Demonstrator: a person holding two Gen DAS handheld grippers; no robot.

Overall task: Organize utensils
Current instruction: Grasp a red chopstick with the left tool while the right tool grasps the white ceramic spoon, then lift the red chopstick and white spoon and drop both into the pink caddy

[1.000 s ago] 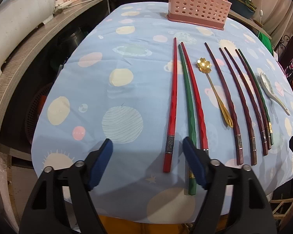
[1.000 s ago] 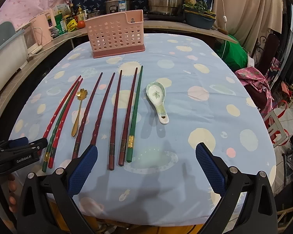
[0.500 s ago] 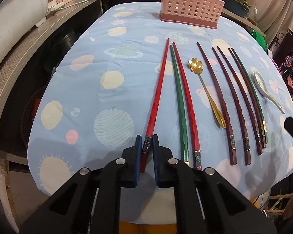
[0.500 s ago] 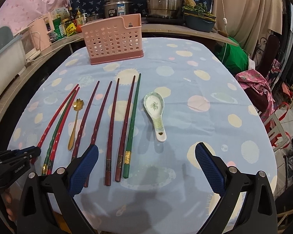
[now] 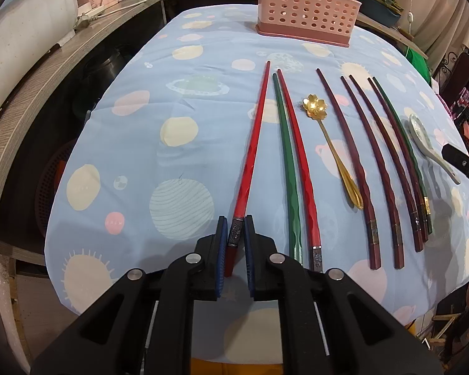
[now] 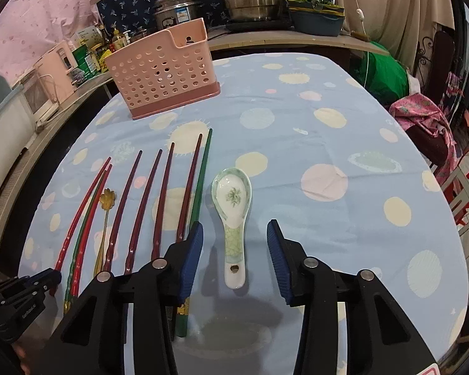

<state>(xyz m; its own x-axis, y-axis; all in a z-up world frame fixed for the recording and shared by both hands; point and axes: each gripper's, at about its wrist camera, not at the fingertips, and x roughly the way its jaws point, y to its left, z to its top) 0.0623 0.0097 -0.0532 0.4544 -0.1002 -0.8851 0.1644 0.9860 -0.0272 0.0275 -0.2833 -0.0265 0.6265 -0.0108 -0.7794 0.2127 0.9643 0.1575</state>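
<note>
The left gripper [image 5: 235, 234] is clamping its blue pads on the near end of a red chopstick [image 5: 252, 150], right at its engraved silver band. The stick is lying flat on the bench [image 5: 134, 156], pointing away toward the pink holder [image 5: 306, 6].

The right gripper [image 6: 235, 257] is standing partly apart, its jaws having just been closing; the ceramic spoon [image 6: 233, 212] is lying between them, and neither pad is touching it. The spoon is white with a pale green rim, a green floral print in the bowl, a crackle-patterned handle and a hole near the handle's end.

Counting the row outward on the bench: two red chopsticks, the second red chopstick [image 5: 300, 168] lying just beside a green chopstick [image 5: 286, 156]; one gold spoon [image 5: 331, 147] with a flower-shaped bowl; four dark maroon chopsticks [image 5: 347, 156] with metal bands near their thick ends; and a second green chopstick [image 6: 200, 184] with a gold band, running tight against the last maroon one and passing under the right gripper's left finger. That is making eight chopsticks and two spoons.

The one pink holder, perforated with round holes and sitting on a darker pink base, is standing upright at the far side of the bench, well apart from the utensils.
</note>
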